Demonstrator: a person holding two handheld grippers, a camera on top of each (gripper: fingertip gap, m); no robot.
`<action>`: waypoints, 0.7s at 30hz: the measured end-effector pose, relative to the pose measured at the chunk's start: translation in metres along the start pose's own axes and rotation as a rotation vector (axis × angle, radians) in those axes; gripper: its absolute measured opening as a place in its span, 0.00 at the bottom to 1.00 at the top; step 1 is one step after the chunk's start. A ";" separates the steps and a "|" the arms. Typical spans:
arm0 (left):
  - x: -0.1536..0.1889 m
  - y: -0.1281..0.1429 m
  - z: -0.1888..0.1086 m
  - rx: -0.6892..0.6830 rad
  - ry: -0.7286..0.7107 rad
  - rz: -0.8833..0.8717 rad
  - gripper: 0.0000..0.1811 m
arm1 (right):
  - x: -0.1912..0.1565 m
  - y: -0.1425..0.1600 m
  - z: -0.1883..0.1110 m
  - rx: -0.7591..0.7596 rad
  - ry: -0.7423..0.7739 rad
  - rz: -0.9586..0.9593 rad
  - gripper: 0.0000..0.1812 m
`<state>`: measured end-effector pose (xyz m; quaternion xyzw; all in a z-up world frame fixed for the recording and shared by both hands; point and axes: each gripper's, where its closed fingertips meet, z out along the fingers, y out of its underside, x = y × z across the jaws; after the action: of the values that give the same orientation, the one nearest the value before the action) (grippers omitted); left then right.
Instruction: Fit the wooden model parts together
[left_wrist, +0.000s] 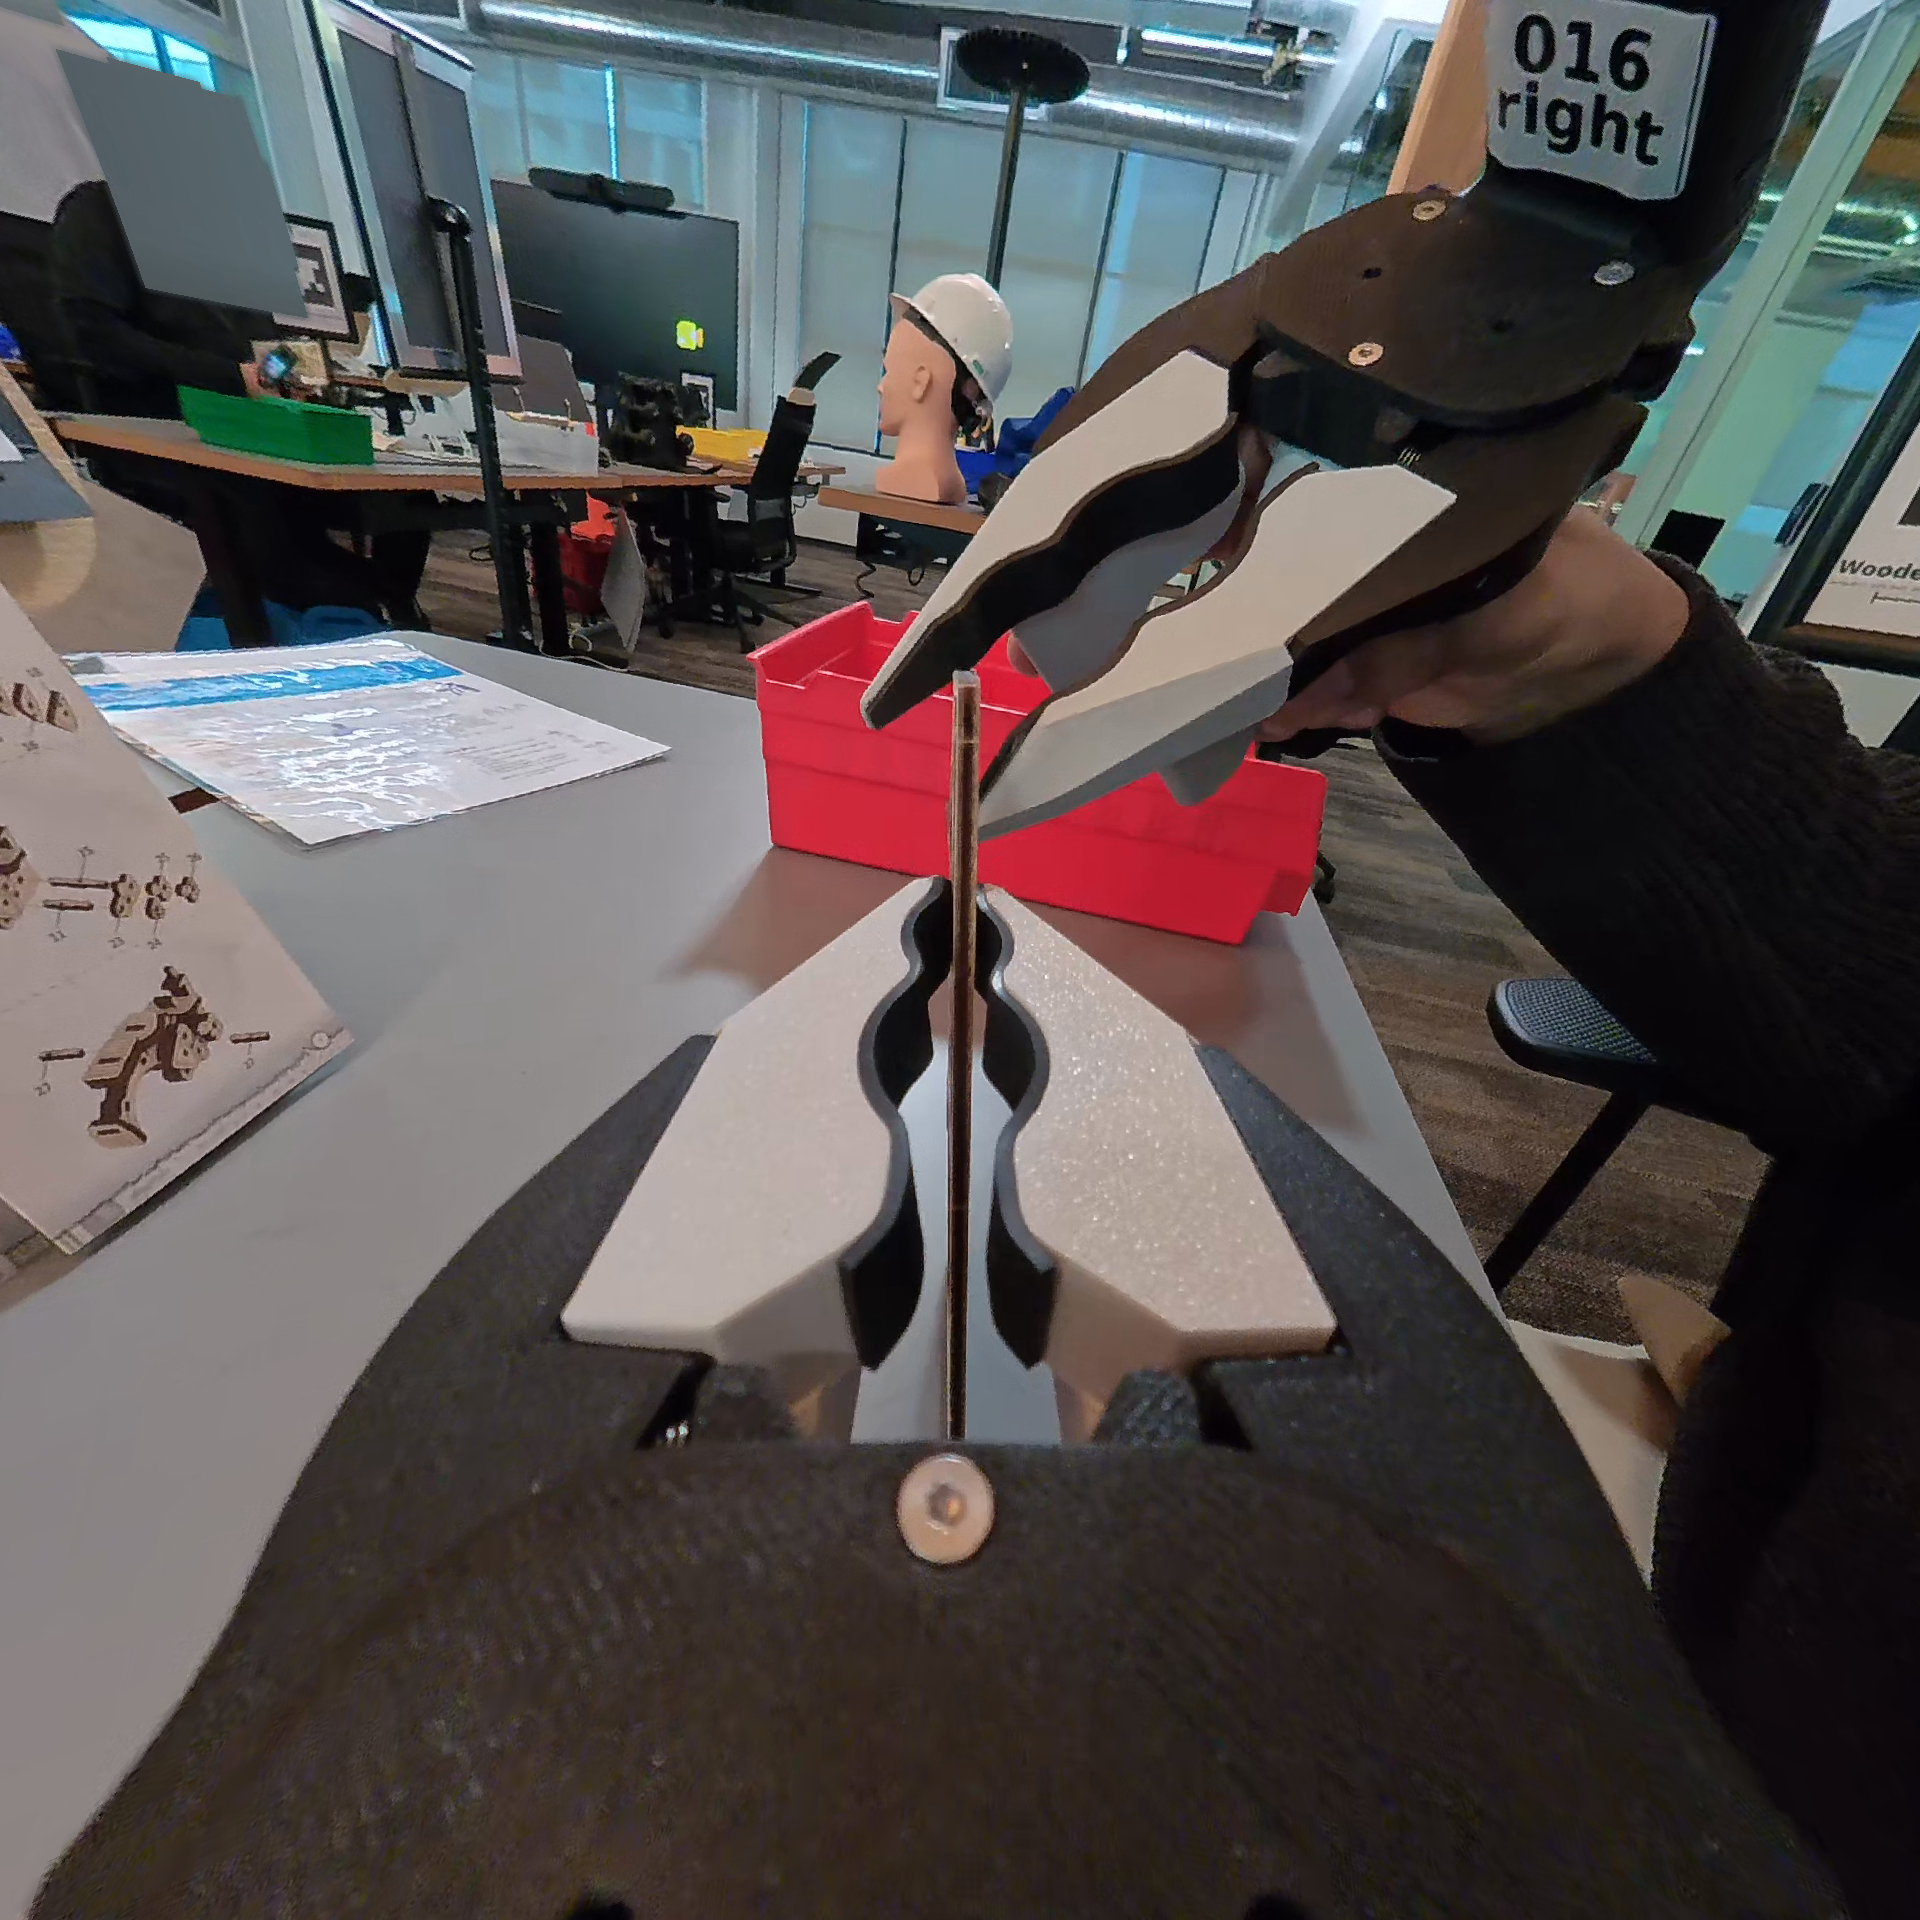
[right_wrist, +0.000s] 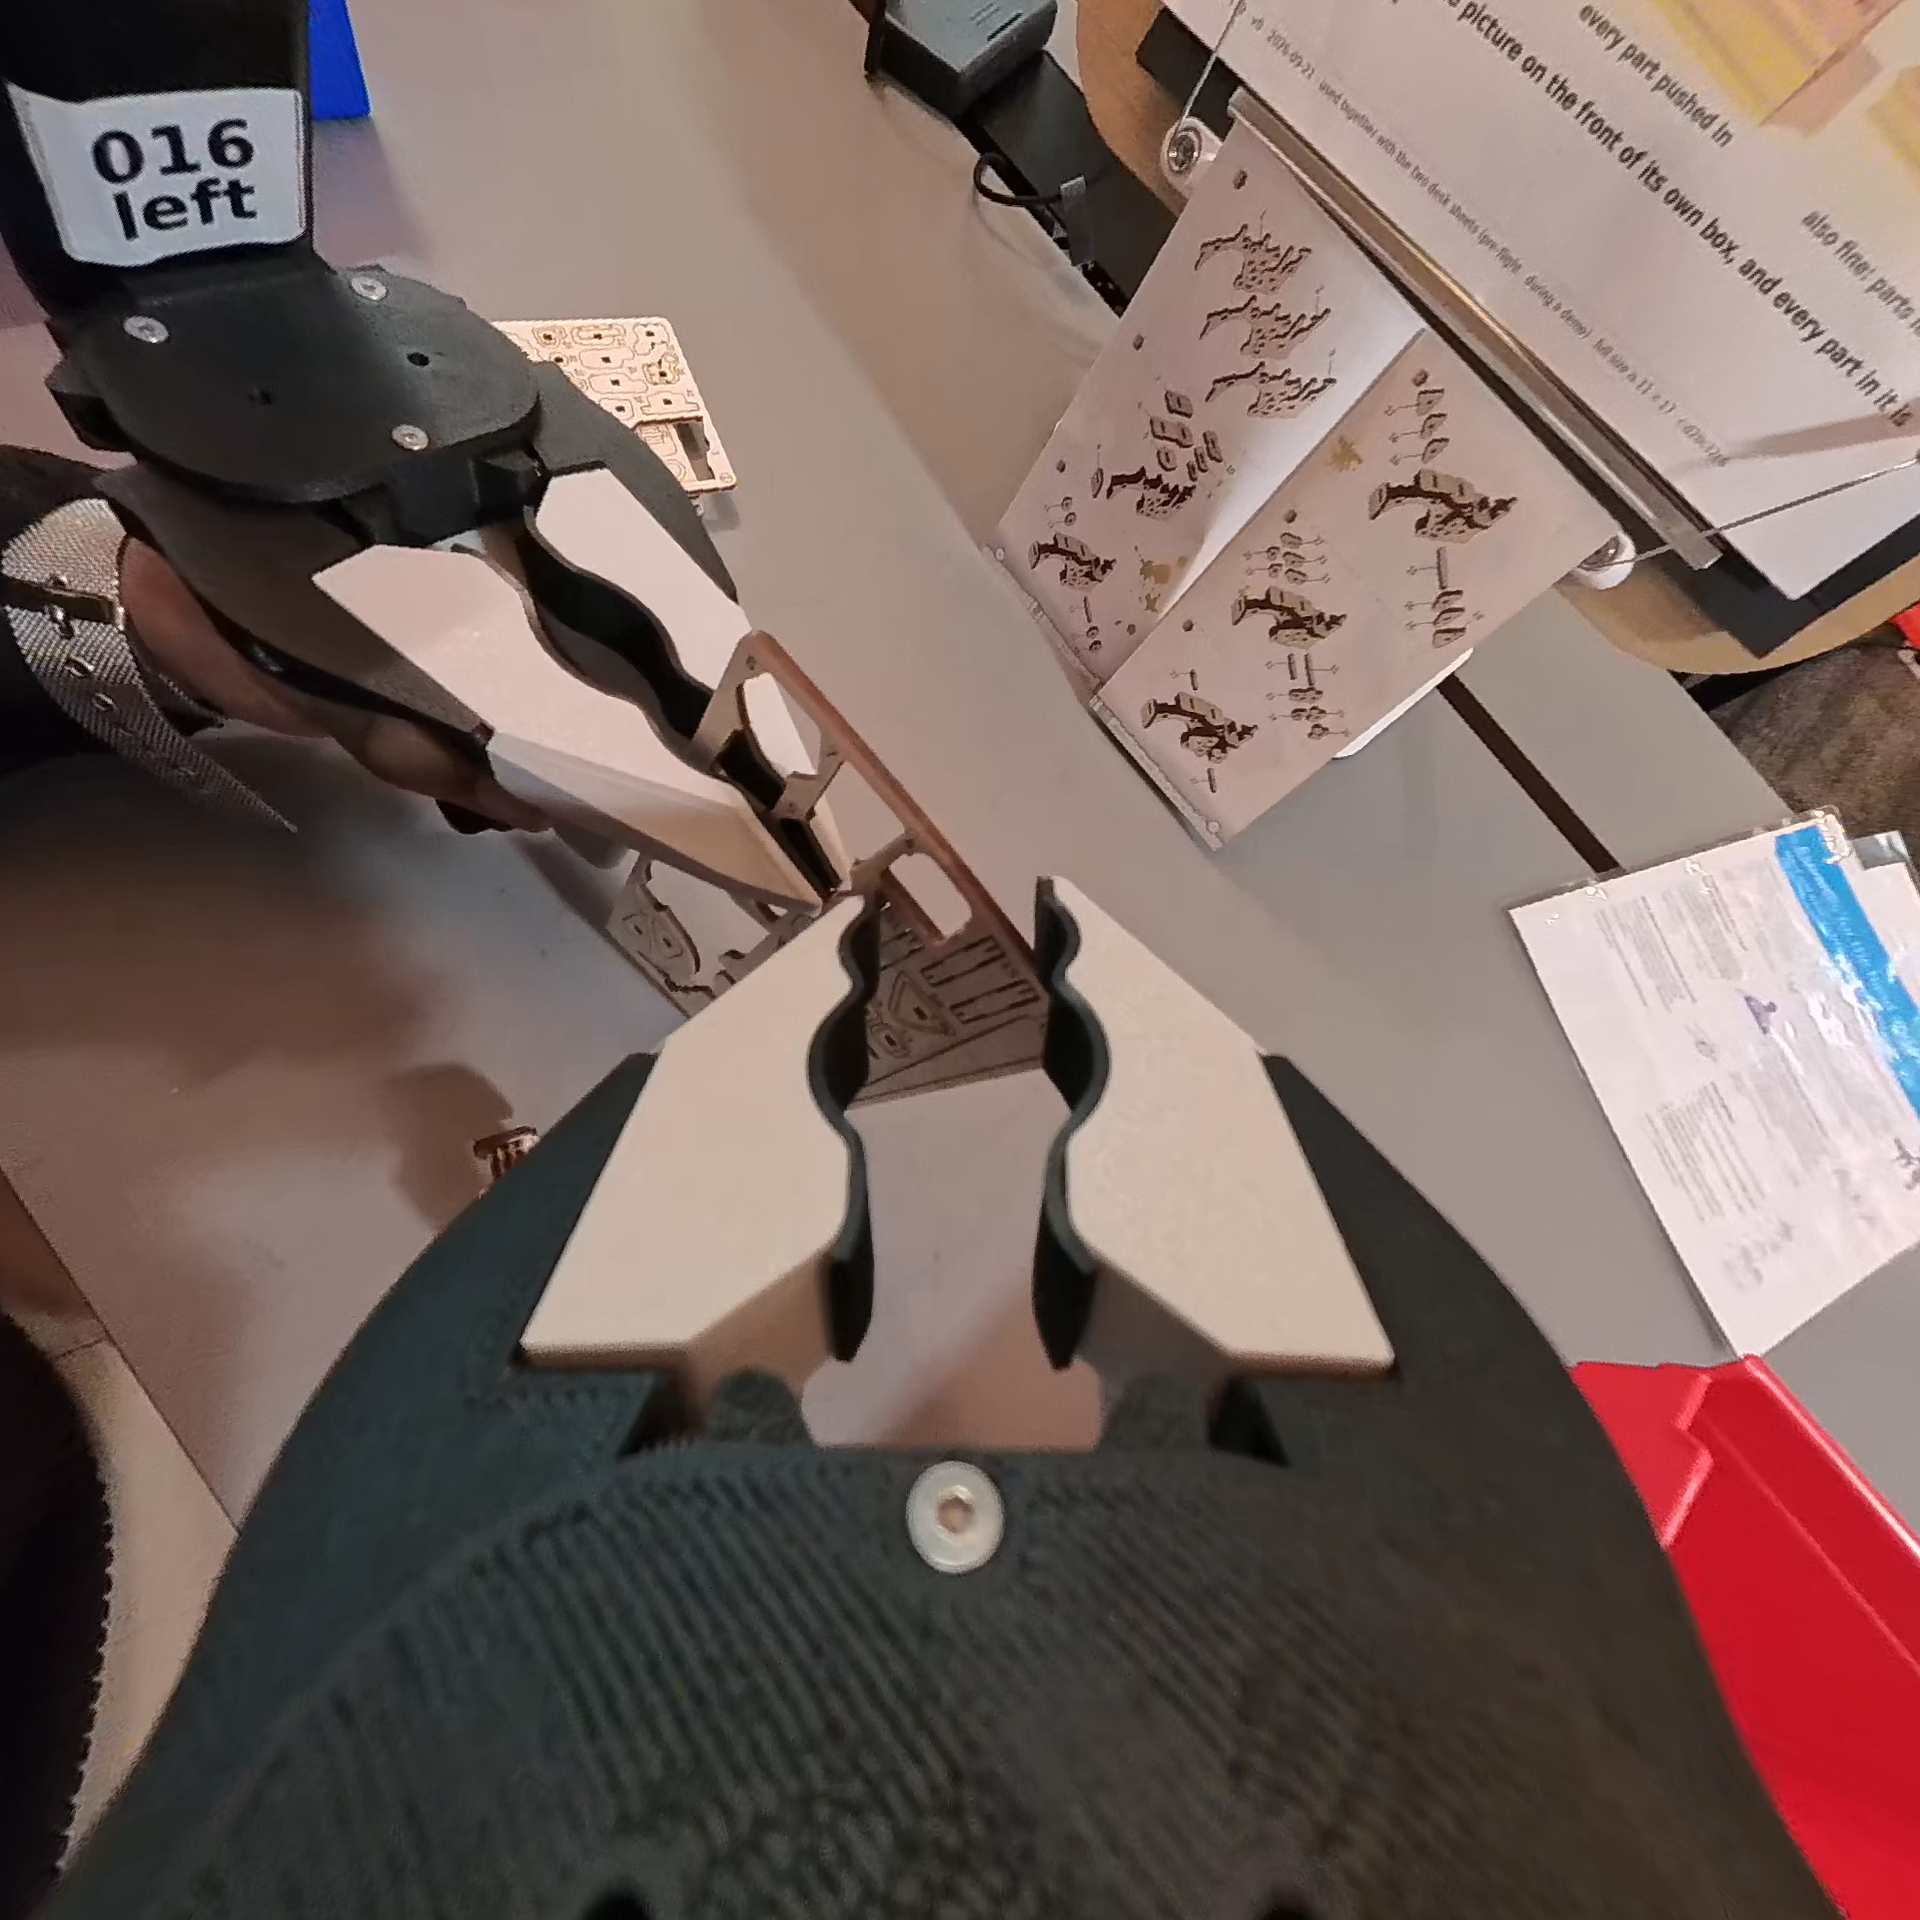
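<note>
A thin wooden parts sheet (left_wrist: 964, 810) with laser-cut outlines stands edge-on in my left gripper (left_wrist: 962, 914), which is shut on it. In the right wrist view the sheet (right_wrist: 956, 1008) shows several empty cut-outs and slants up from the left gripper (right_wrist: 826, 888). My right gripper (right_wrist: 951, 904) is open, its fingers either side of the sheet's upper end without clamping it. In the left wrist view the right gripper (left_wrist: 940, 764) comes down from the upper right around the sheet's top edge.
A red bin (left_wrist: 1039, 831) stands on the grey table (left_wrist: 468, 1039) behind the grippers. A second wooden parts sheet (right_wrist: 634, 395) and a small wooden piece (right_wrist: 504, 1148) lie on the table. Assembly diagram sheets (right_wrist: 1278, 582) hang at the far side. A laminated page (right_wrist: 1745, 1070) lies nearby. The grippers are tip to tip, or close to it.
</note>
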<state>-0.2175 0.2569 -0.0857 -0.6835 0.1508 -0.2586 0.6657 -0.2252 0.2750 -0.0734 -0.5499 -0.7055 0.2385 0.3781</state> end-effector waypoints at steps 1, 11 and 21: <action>0.000 0.000 0.000 0.001 0.000 -0.003 0.00 | 0.000 0.000 0.000 -0.002 0.003 -0.002 0.16; -0.002 0.000 0.000 0.003 0.016 -0.026 0.00 | 0.001 0.000 0.001 -0.012 0.032 -0.033 0.17; -0.011 0.001 -0.004 0.034 0.017 -0.091 0.00 | 0.012 -0.014 -0.010 0.089 0.099 -0.064 0.21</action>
<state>-0.2283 0.2592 -0.0885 -0.6761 0.1208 -0.2968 0.6635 -0.2265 0.2823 -0.0537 -0.5208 -0.6920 0.2300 0.4438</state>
